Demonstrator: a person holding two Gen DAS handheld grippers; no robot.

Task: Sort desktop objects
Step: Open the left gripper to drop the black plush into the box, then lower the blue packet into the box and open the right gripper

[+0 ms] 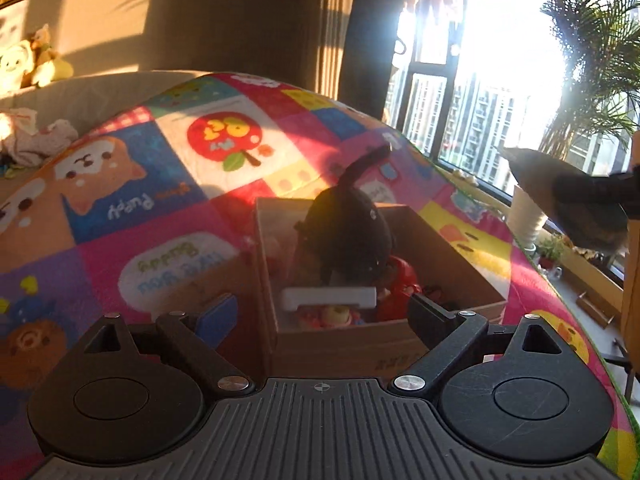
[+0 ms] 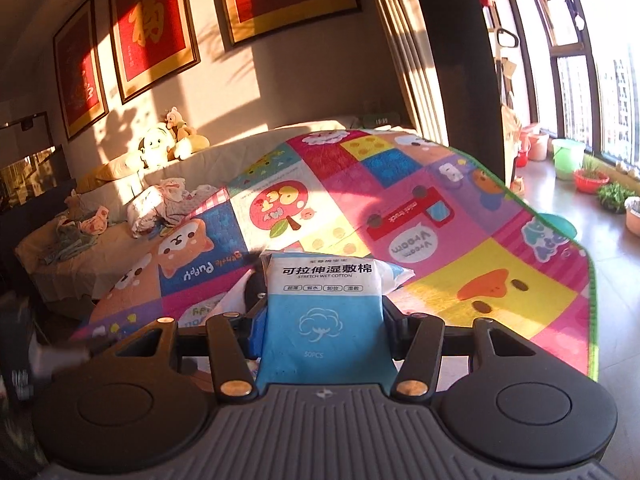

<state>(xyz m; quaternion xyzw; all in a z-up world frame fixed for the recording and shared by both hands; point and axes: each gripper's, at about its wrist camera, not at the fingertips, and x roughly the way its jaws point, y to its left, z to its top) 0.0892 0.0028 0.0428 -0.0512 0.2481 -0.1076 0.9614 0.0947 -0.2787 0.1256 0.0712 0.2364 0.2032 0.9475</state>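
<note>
Right hand-held gripper (image 2: 322, 316) clamps cotton pad pack (image 2: 324, 312) above mat (image 2: 460, 280)

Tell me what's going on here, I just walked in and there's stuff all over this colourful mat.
A person is sorting things with two handheld grippers. The left gripper hangs open over a cardboard box on the patchwork mat; a black plush toy sits in the box atop other small items, free of the jaws. The right gripper is shut on a blue pack of wet cotton pads, held above the mat and not yet in the box.
</note>
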